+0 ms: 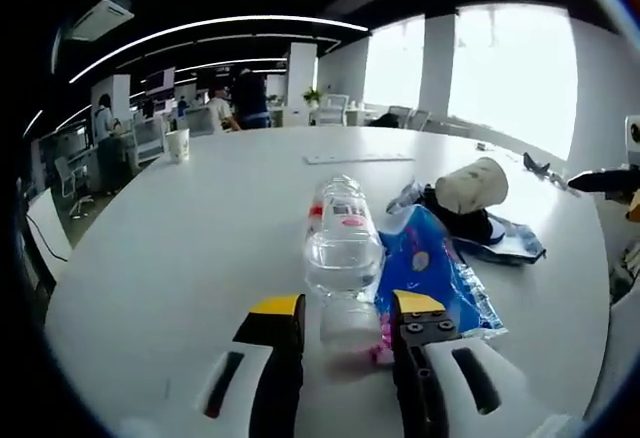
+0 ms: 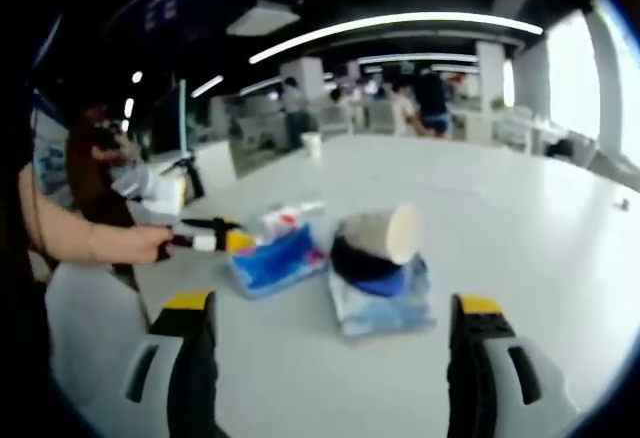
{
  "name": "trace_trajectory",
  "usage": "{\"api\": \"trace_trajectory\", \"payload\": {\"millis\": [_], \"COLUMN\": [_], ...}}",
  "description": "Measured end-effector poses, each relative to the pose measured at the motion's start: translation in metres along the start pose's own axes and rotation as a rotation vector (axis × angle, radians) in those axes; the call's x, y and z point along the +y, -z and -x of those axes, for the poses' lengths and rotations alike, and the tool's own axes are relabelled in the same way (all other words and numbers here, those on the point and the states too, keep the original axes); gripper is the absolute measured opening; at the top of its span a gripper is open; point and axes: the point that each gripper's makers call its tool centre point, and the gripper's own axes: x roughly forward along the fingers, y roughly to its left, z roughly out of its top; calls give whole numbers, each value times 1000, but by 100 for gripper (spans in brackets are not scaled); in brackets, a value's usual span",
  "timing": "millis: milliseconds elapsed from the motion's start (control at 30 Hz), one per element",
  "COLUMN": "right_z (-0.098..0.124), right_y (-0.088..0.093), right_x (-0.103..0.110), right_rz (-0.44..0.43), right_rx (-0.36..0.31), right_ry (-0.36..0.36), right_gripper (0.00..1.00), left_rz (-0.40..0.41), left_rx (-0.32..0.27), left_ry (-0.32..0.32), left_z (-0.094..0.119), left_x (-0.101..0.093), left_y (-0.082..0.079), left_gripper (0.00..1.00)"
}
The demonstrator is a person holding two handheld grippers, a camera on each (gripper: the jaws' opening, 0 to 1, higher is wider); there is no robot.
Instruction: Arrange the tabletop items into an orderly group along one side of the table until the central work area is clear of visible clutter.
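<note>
A clear water bottle (image 1: pixel 343 238) lies on its side on the white round table (image 1: pixel 200 228), cap end toward me. My left gripper (image 1: pixel 348 308) is open, its yellow-tipped jaws either side of the cap end without pinching it. A blue packet (image 1: pixel 435 273) lies right of the bottle. Beyond it a paper cup (image 1: pixel 472 185) rests on its side on a dark round item (image 1: pixel 468 224) and a pale blue packet (image 1: pixel 512 245). My right gripper (image 2: pixel 334 306) hangs wide open in front of the cup (image 2: pixel 385 230), dark item (image 2: pixel 362 263) and blue packet (image 2: pixel 275 263). A hand holds the left gripper (image 2: pixel 215 241) at the bottle (image 2: pixel 285 220).
An upright paper cup (image 1: pixel 177 144) stands at the table's far left edge. A flat white strip (image 1: pixel 358 158) lies farther back, and small dark objects (image 1: pixel 540 166) sit at the far right. Desks, chairs and people fill the office behind. The table's left half is bare.
</note>
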Motion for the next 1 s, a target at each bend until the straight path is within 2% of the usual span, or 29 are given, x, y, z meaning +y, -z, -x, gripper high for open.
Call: {"api": "trace_trajectory", "payload": {"millis": [133, 267, 500, 833, 1000], "right_z": [-2, -4, -7, -7, -6], "right_y": [-1, 0, -2, -6, -8], "right_x": [0, 1, 7, 12, 13], "right_rz": [2, 5, 7, 9, 13], "right_rx": [5, 12, 18, 17, 15], "right_ry": [2, 2, 3, 7, 11], "right_gripper": [94, 93, 93, 93, 92], "left_rz": [-5, 12, 17, 34, -17], "left_rx": [33, 19, 38, 21, 19], "left_ry": [7, -3, -4, -11, -28], "left_z": [-4, -4, -3, 5, 12], "left_x": [-1, 0, 3, 8, 13], "left_y": [9, 9, 8, -7, -18], "left_gripper": [24, 23, 22, 22, 22]}}
